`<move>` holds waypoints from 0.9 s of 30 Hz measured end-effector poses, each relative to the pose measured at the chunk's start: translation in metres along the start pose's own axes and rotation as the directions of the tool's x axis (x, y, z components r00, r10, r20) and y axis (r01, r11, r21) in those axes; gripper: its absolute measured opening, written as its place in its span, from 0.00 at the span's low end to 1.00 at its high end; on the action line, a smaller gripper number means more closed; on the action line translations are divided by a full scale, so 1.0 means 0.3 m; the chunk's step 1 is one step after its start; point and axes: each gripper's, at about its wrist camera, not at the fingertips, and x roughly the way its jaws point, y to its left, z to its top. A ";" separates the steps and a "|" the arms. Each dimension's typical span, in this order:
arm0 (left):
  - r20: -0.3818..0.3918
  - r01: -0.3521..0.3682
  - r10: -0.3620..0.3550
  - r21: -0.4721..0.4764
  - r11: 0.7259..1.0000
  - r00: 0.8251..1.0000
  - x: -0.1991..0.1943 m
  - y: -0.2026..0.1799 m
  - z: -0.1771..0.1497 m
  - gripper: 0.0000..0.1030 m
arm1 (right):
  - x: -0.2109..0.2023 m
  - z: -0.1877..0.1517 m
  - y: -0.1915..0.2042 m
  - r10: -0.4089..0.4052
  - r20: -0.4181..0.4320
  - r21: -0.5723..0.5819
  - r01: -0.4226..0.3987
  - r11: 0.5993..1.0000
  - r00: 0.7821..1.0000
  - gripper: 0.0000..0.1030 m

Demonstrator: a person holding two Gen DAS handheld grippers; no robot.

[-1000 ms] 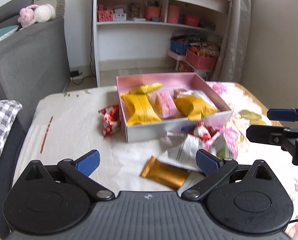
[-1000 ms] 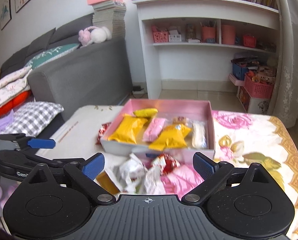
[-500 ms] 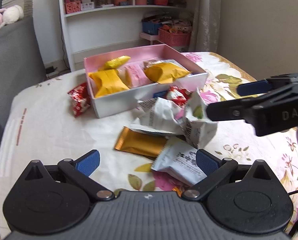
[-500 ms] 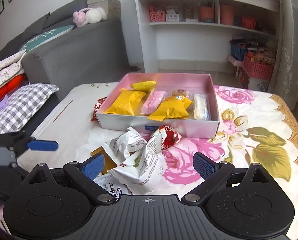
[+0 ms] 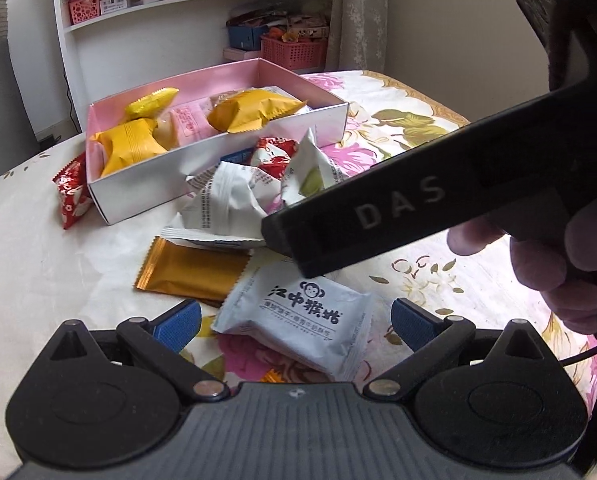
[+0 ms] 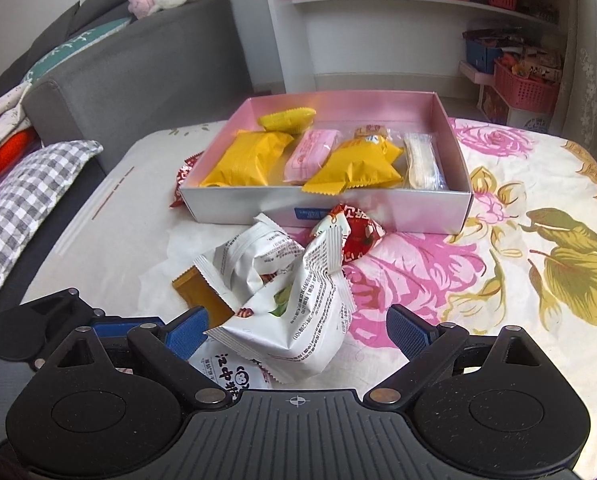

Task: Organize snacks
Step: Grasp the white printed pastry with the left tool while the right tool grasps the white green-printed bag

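Left gripper (image 5: 292, 318) low over the worktop (image 5: 50, 264), jaws spread wide and holding nothing, straddling a white monkey-logo packet (image 5: 298, 322). Right gripper (image 6: 298, 330) likewise wide open and empty, framing a crumpled white wrapper (image 6: 294, 312). Gold sachet (image 5: 190, 270) just beside, partly under the white packets. Pink box (image 6: 450, 152) beyond, holding yellow, pink and clear-wrapped snacks; red packet (image 6: 358, 232) touching its front wall.

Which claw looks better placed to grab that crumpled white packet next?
The right claw, probably: it is open with the crumpled white snack packet between its fingers. The left claw, also open, frames a flat white monkey-logo packet.
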 end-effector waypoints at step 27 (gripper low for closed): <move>-0.156 -0.133 0.081 -0.367 0.921 0.985 0.059 0.005 0.059 0.70 | -0.069 0.033 -0.136 -0.069 -0.042 0.064 0.071 0.995 0.997 0.38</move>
